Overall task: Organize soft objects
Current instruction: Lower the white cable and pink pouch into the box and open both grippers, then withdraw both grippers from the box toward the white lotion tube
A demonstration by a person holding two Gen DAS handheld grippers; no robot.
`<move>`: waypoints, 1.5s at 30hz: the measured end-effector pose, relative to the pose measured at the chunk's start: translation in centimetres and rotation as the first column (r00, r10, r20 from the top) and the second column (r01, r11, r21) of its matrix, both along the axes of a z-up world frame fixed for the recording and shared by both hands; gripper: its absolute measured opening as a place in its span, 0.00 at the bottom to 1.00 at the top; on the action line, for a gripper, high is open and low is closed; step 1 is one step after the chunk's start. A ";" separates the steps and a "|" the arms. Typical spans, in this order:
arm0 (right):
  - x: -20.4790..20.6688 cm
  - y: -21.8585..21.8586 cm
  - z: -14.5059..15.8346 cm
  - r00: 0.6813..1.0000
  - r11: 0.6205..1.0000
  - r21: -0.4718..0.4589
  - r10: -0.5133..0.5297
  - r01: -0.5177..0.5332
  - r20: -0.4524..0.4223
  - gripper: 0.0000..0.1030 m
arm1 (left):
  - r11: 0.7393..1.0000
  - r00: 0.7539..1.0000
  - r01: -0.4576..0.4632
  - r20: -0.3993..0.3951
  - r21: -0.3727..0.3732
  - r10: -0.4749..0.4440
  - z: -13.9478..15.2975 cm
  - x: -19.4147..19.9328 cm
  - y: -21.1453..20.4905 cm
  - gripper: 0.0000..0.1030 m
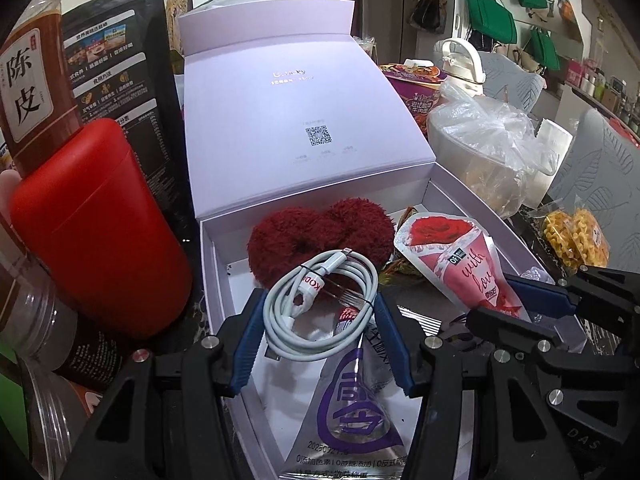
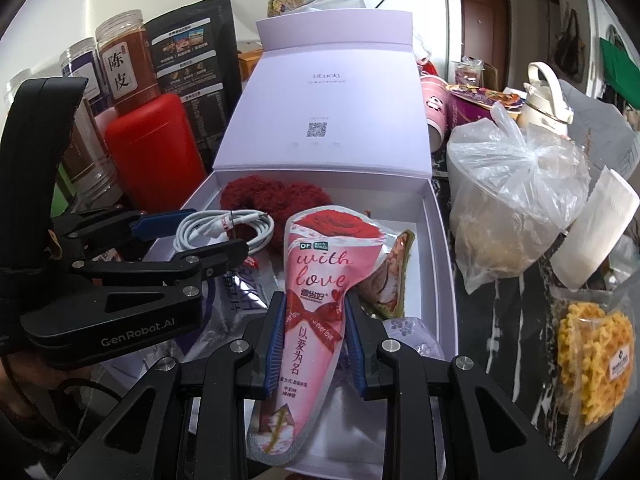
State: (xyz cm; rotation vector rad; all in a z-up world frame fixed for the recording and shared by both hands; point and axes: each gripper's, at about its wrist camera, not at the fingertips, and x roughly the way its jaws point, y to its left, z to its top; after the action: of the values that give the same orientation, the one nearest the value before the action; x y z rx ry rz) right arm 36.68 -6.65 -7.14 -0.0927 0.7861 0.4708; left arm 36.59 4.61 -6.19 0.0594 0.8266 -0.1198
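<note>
Left wrist view: left gripper (image 1: 318, 312) moderately spread, blue pads against both sides of the coiled white cable (image 1: 320, 304), held above the open white box (image 1: 212, 264). Right wrist view: right gripper (image 2: 314, 334) narrowed, clamping pink rose pouch (image 2: 316, 280) over the box interior.

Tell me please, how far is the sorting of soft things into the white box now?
Already in the white box: the red plush heart and a purple-printed pouch. In hand: the left gripper holds the coiled white cable above the box, and the right gripper grips the pink rose pouch. Left: releasing both inside.
</note>
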 end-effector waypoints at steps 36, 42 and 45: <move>-1.2 -0.6 2.4 0.996 0.996 -0.048 -0.079 0.081 0.039 0.46 | 0.995 0.995 -0.097 0.001 0.034 0.097 2.6 -1.8 1.2 0.76; -2.4 -0.8 4.6 0.992 0.995 -0.036 -0.087 0.091 0.087 0.46 | 0.994 0.994 -0.101 0.057 0.041 0.098 5.2 -3.1 0.8 0.76; -3.1 -0.9 5.9 0.989 0.995 -0.028 -0.092 0.096 0.118 0.46 | 0.994 0.991 -0.107 0.080 0.034 0.104 6.7 -3.7 0.7 0.76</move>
State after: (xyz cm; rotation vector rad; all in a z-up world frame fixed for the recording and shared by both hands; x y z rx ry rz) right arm 33.55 -7.60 -1.23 -0.1128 0.6809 0.3599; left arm 32.93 5.33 0.47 0.0562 0.7528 -0.0018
